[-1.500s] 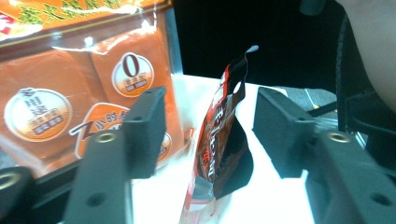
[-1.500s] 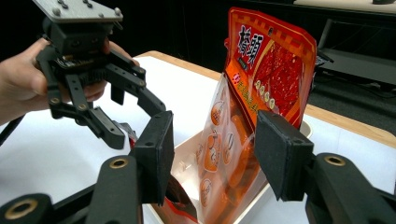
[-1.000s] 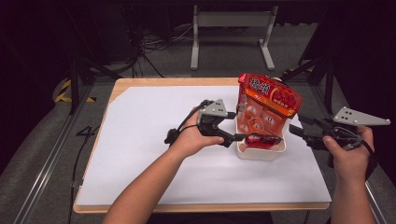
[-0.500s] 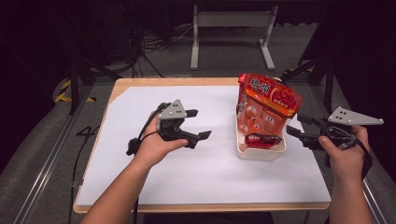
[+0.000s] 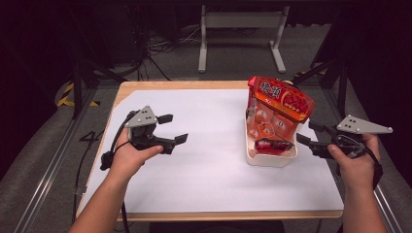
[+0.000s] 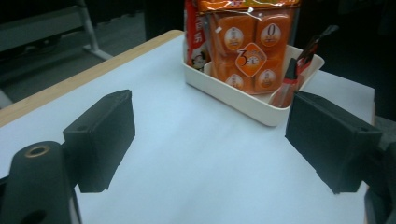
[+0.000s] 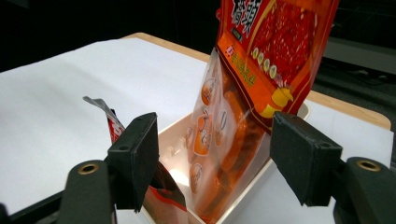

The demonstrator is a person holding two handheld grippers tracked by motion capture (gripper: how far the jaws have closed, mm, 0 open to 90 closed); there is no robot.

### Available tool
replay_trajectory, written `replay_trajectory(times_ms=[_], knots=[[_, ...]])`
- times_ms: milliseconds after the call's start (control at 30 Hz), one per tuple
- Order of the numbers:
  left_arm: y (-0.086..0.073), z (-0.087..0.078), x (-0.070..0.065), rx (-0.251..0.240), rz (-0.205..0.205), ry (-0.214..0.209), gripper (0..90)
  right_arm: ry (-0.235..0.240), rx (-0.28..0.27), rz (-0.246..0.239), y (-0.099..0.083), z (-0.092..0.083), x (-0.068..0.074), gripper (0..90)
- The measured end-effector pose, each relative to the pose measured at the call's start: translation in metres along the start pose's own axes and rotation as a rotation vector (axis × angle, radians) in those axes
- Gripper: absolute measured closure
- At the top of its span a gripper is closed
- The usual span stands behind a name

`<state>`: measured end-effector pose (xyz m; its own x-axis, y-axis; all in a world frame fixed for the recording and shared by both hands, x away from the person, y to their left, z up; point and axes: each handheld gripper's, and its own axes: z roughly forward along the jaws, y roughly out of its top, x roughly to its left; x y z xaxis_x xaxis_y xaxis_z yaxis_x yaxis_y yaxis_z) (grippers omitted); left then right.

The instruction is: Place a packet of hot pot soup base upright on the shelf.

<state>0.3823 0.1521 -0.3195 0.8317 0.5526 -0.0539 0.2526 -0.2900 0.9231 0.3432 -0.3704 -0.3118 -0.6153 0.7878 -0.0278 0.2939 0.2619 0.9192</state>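
White-covered table [image 5: 204,170] | left gripper [image 5: 170,131] jaws apart, empty, left | orange snack bag [image 5: 277,111] upright in white tray [image 5: 269,159], right: light, crinkly, slippery; pinch top edge | right gripper [image 5: 307,133] jaws just opening, empty, beside tray.

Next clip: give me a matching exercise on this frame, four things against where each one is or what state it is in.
Things:
1. left tool
2. right tool
3. snack bag
4. white tray

Places or states:
A. stands upright in the tray
B. open, over the bare white sheet, well apart from the tray
C. sits on the sheet's right part and holds the packets
D. open, close beside the tray's right side

Pairs: 1-B, 2-D, 3-A, 4-C
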Motion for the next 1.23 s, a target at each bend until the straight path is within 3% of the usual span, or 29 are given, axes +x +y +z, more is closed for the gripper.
replay_trajectory(times_ms=[100,167,300,367,667,800,967,1233], knots=[[-0.007,-0.008,0.002,-0.002,-0.01,0.028,16.3,-0.001,0.0,0.003,-0.003,0.001,-0.001,33.4],[-0.017,-0.017,0.005,-0.014,-0.017,0.073,16.1,-0.002,-0.002,-0.004,-0.004,0.001,-0.002,33.4],[-0.032,-0.026,0.011,-0.042,-0.05,0.099,16.0,-0.005,0.001,-0.002,-0.007,0.001,-0.005,33.3],[-0.039,-0.029,0.015,-0.021,-0.064,0.11,15.9,-0.005,0.0,0.002,-0.008,0.001,-0.005,33.3],[-0.056,-0.041,0.025,-0.015,-0.102,0.154,15.7,-0.004,-0.008,-0.017,-0.014,0.005,-0.008,33.2],[-0.063,-0.04,0.034,0.027,-0.083,0.208,15.2,-0.001,-0.009,-0.027,-0.017,0.008,-0.01,33.0],[-0.075,-0.037,0.045,0.043,-0.139,0.197,15.1,-0.003,0.004,-0.026,-0.02,0.011,-0.011,32.8],[-0.075,-0.044,0.045,0.013,-0.145,0.187,15.1,-0.003,0.004,-0.029,-0.02,0.013,-0.012,32.6]])
